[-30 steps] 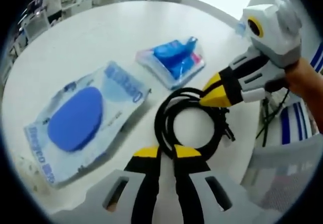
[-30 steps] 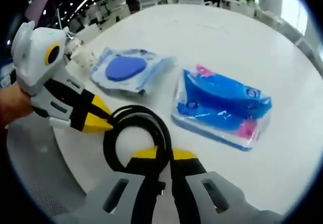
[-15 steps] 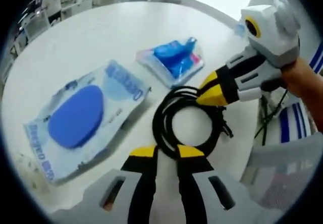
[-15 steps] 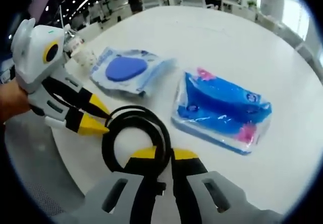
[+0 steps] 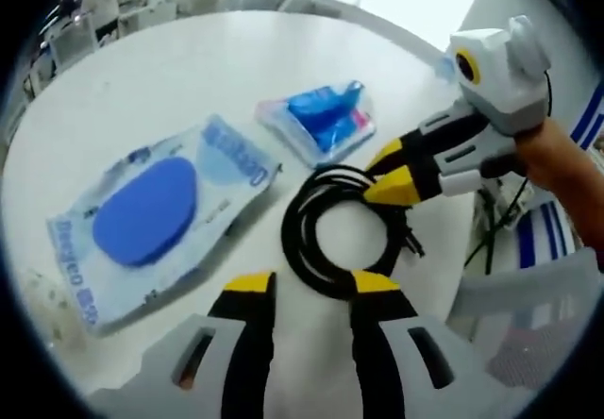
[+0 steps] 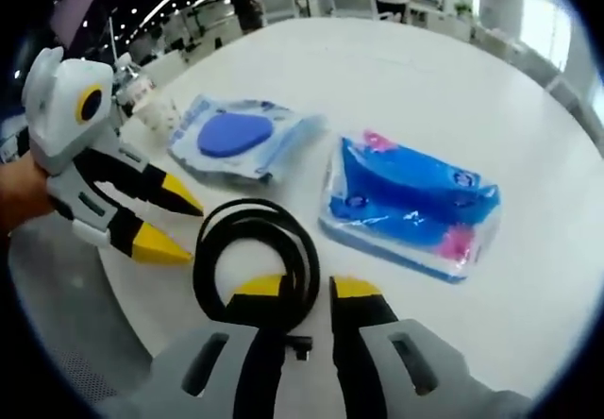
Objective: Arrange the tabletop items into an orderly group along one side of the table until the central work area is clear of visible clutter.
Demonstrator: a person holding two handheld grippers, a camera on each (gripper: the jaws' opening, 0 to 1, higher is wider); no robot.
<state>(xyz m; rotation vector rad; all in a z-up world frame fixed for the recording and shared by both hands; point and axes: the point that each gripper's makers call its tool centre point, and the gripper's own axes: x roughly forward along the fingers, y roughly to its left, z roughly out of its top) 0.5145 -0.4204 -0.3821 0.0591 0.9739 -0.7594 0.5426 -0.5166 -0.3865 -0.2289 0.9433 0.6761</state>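
A black coiled cable [image 5: 294,235] lies on the white round table [image 5: 142,79], close to its near edge. My left gripper [image 5: 311,285] stands open, its yellow tips on either side of the coil's near arc. My right gripper [image 5: 379,178] comes in from the right with its jaws parted at the coil's far side. In the right gripper view the cable [image 6: 255,214] runs between my right gripper's [image 6: 308,287] open jaws. The left gripper [image 6: 173,223] is spread wide just left of the coil there. Beyond lie a clear packet with a blue oval pad [image 5: 142,213] [image 6: 231,136] and a blue-and-pink packet [image 5: 326,117] [image 6: 411,202].
Small white crumpled items [image 6: 156,109] sit at the table's [image 6: 425,79] edge behind the left gripper. A person's hand [image 5: 566,159] holds the right gripper. A chair with a striped cloth [image 5: 547,240] stands off the table's edge, and more chairs stand far behind.
Both grippers have opened and let go of the cable, which now rests on the table. The left gripper has drawn back a little from the coil.
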